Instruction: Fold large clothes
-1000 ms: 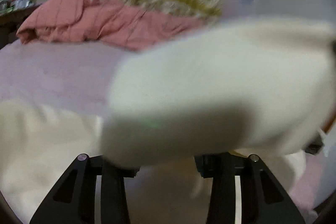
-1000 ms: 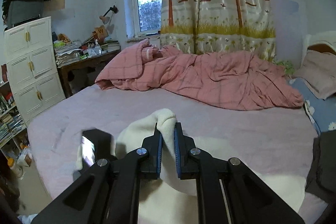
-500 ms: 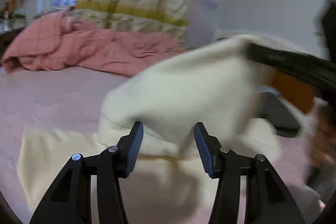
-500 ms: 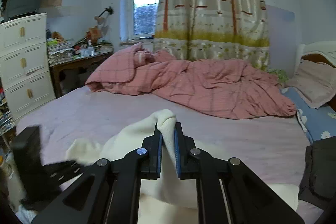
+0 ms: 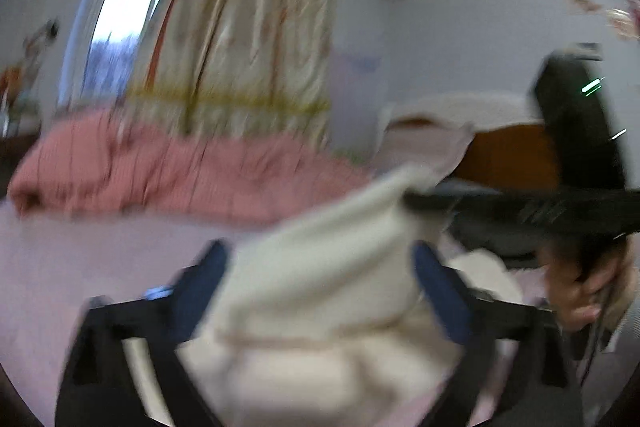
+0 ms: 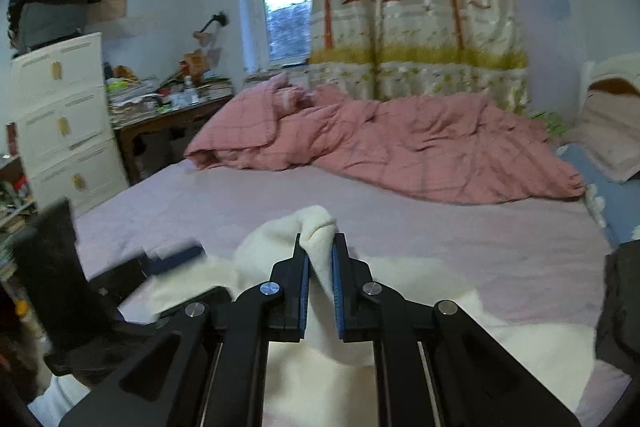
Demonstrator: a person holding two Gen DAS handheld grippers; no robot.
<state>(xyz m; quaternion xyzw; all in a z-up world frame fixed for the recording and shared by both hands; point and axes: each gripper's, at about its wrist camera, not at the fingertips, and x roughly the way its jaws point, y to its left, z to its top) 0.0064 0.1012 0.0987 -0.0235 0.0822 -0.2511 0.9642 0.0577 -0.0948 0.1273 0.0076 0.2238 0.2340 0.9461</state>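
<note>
Cloth sits pinched in our right tool (image 6: 320, 247), a raised peak of the cream garment (image 6: 500, 343) above the bed (image 6: 400, 227). Our left tool (image 5: 320, 267), clamped a second ago, now gapes wide around a fold; we judge it is regrasping.

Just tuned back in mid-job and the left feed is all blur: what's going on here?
A person is folding a cream garment on the bed. The right gripper is shut on a pinched-up fold of it, lifted off the bed. The left gripper is open, its fingers on either side of the cloth without gripping it. A pink quilt lies bunched behind.
</note>
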